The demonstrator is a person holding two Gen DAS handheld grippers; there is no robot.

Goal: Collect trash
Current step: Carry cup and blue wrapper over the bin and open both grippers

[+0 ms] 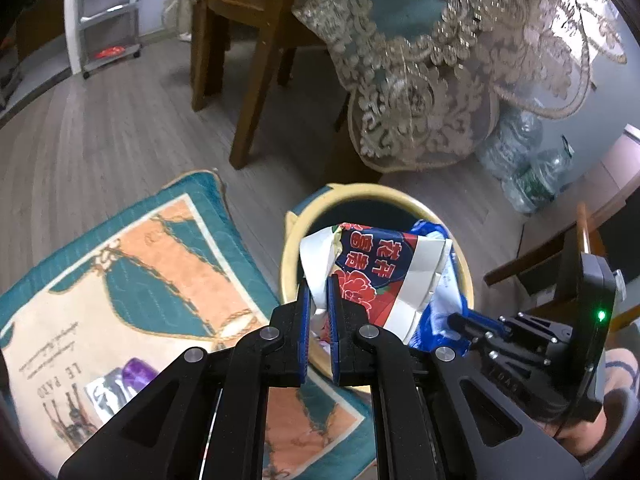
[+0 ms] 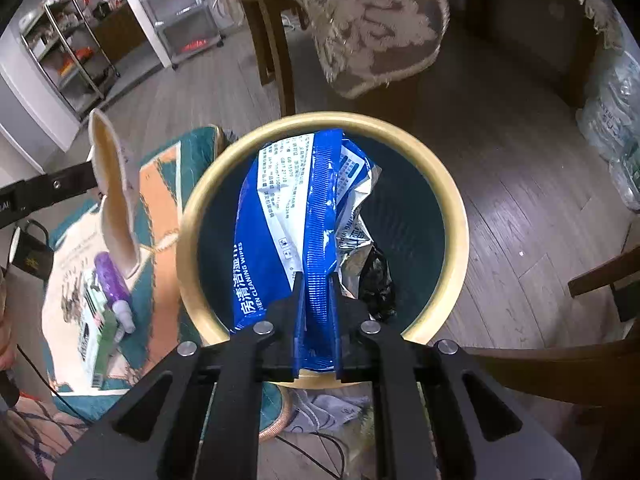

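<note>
- The fingers of the left gripper [image 1: 318, 292] stand almost closed; we see their blue pads pinching the white edge of a red and navy flowered wrapper [image 1: 372, 268].
- The fingers of the right gripper [image 2: 316, 292] are also nearly closed; we see them clamped on the ribbed seam of a blue wipes packet [image 2: 296, 216].
- In the left wrist view, at 9 o'clock from the gripper, we note a teal and orange cushion [image 1: 160, 264] on the wood floor [image 1: 100, 132]; a purple bottle [image 1: 136, 372] lies on it at about 8 o'clock.
- The flowered wrapper hangs over the open mouth of a round bin with a tan rim [image 1: 288, 240], at 12 o'clock from the fingertips.
- At 3 o'clock in that view, the right gripper's body reaches in with the blue packet, which touches the wrapper's right side.
- In the right wrist view, the purple bottle [image 2: 110, 276] and a green and white box [image 2: 96, 328] lie on the cushion [image 2: 156, 200] at 9 o'clock.
- The bin [image 2: 452, 200] fills the centre; the blue packet hangs inside its rim, above crumpled silver and black trash [image 2: 376, 276] at 2 o'clock from the fingertips.
- At 3 o'clock, wrapped water bottles [image 2: 612, 128] stand on the floor well apart from the bin.
</note>
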